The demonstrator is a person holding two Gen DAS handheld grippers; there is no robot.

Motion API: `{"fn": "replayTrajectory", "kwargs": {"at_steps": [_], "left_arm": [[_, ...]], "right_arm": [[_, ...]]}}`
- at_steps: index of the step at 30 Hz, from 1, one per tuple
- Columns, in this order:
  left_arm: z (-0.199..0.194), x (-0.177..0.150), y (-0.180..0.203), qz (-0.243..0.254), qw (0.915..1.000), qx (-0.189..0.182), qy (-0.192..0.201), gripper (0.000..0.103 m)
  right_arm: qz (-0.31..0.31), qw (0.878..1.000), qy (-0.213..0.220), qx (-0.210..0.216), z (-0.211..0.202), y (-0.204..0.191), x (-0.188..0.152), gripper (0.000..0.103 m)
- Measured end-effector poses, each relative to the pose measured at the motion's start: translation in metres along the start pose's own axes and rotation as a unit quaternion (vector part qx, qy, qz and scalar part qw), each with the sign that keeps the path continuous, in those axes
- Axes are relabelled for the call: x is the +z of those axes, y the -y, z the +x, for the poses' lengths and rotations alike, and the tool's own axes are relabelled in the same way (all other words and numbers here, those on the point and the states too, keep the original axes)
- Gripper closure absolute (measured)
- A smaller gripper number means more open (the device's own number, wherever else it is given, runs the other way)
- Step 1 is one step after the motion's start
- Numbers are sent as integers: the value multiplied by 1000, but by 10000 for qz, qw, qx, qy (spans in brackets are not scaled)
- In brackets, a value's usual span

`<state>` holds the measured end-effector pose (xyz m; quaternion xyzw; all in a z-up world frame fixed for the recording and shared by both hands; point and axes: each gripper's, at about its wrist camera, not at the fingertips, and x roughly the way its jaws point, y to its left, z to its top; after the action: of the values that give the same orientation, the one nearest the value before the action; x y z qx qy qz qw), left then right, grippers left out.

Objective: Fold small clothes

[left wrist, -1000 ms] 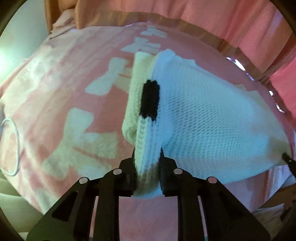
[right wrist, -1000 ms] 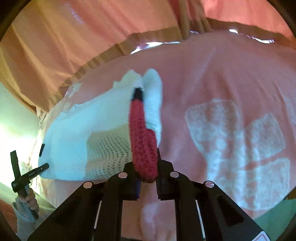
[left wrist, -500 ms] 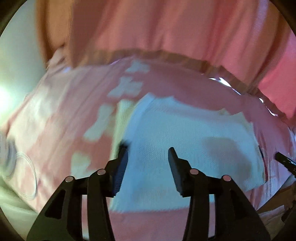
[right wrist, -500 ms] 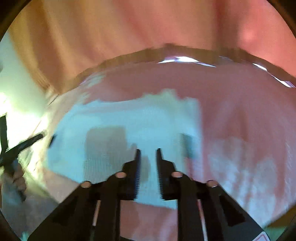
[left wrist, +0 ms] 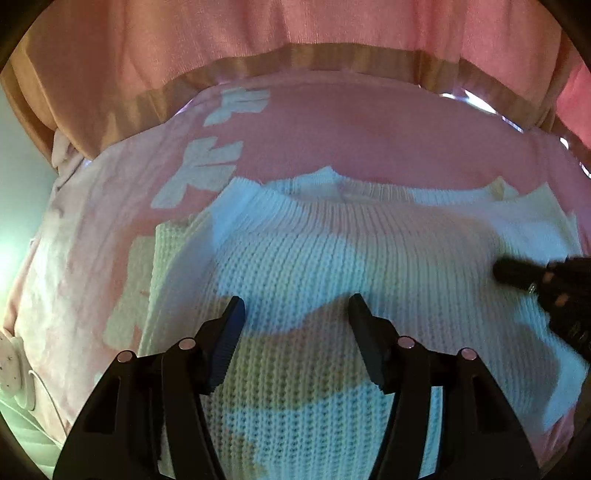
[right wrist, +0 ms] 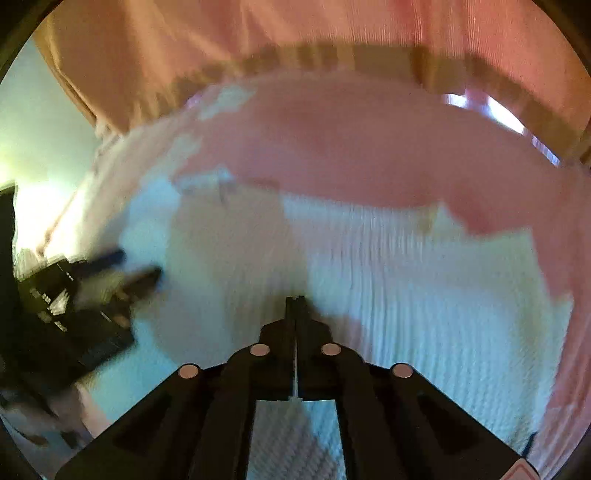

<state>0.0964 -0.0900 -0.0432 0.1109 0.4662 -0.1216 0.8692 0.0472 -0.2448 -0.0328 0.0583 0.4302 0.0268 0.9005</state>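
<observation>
- White knit sweater lies spread on the pink blanket, roughly in the middle of the bed, its ribbed edge toward the curtain at the far side.
- We see it doubled at least once — at the left side a cream layer peeks out from under the white top layer, so one fold looks done.
- Our left tongs hover just over the knit with the jaws apart and opening; nothing sits between them, only the sweater's surface below.
- Our right tongs are pressed together, tip to tip, with no cloth caught in them; they point down at the sweater's middle.
- In the left view the right tongs' dark tip shows at the right edge over the knit; in the right view the left tongs are a blurred dark shape at the left.
- Neither tool holds the sweater, so it rests on its own.
- We judge the task partway along — the piece is flat and fairly square, but broad, and at least one more fold across seems left.
- The right view is smeared, so we cannot tell how neat the far right corner lies.
</observation>
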Motion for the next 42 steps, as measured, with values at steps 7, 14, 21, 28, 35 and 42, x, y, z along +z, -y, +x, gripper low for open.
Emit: {"fn": "replayTrajectory", "kwargs": {"at_steps": [7, 14, 21, 28, 35, 42], "left_arm": [[5, 10, -5, -201, 9998, 9, 83, 40], [-58, -7, -61, -774, 9932, -529, 686, 28], [-25, -61, -123, -1886, 9772, -979, -52, 28], [3, -74, -118, -1913, 9757, -1058, -169, 17], [-23, -56, -98, -1701, 9722, -1612, 21, 79], [-101, -30, -60, -1500, 9558, -2403, 784, 80]], "right_arm": [[148, 9995, -229, -168, 34, 0, 18, 103], [-323, 9994, 18, 126, -31, -31, 2, 103], [-584, 9969, -521, 27, -7, -42, -33, 103], [-350, 9966, -737, 71, 23, -30, -32, 103], [-319, 9961, -818, 92, 31, -30, -29, 103], [-315, 9952, -913, 139, 38, -30, -22, 103]]}}
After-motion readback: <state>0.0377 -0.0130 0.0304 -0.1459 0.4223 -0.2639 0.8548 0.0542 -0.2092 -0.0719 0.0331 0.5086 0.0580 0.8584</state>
